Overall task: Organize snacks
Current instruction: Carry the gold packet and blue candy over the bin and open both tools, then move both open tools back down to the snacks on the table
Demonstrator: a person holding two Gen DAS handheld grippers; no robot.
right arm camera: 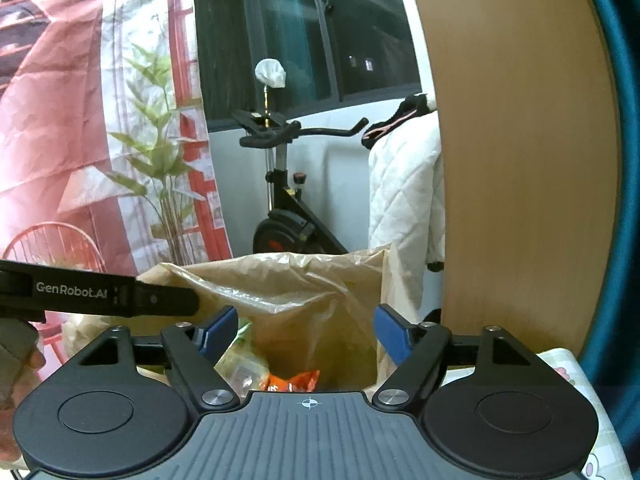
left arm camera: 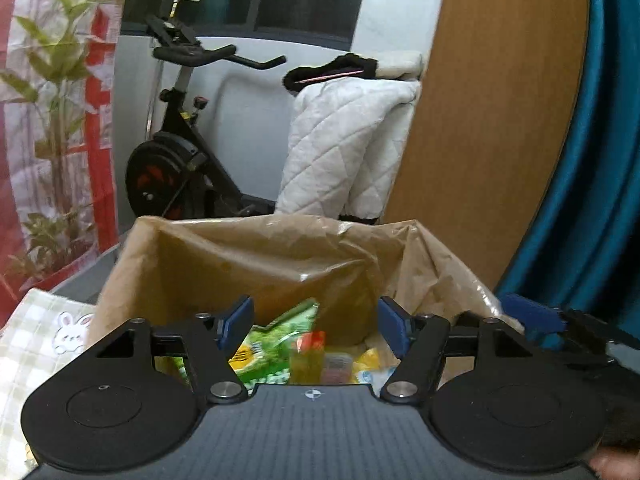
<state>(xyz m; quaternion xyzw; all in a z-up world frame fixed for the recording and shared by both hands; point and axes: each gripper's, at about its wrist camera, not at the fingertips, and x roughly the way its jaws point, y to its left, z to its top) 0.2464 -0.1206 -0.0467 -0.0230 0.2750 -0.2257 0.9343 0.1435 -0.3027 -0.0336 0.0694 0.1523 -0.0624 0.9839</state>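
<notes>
A box lined with a tan plastic bag (left arm camera: 280, 256) stands in front of both grippers; it also shows in the right wrist view (right arm camera: 304, 280). Inside lie snack packs: a green packet (left arm camera: 280, 332), a small red-topped pack (left arm camera: 310, 344) and yellow wrappers (left arm camera: 368, 360). The right wrist view shows a green-white packet (right arm camera: 240, 356) and an orange packet (right arm camera: 294, 380) in it. My left gripper (left arm camera: 316, 326) is open and empty above the box. My right gripper (right arm camera: 306, 334) is open and empty above the box. The left gripper's body (right arm camera: 100, 294) crosses the right view at left.
A checked tablecloth with a bunny print (left arm camera: 48, 332) covers the table. Behind the box stand an exercise bike (left arm camera: 180, 152), a white quilted cover (left arm camera: 344, 144), a wooden panel (left arm camera: 492, 112), a teal curtain (left arm camera: 592, 200) and a plant (left arm camera: 56, 92).
</notes>
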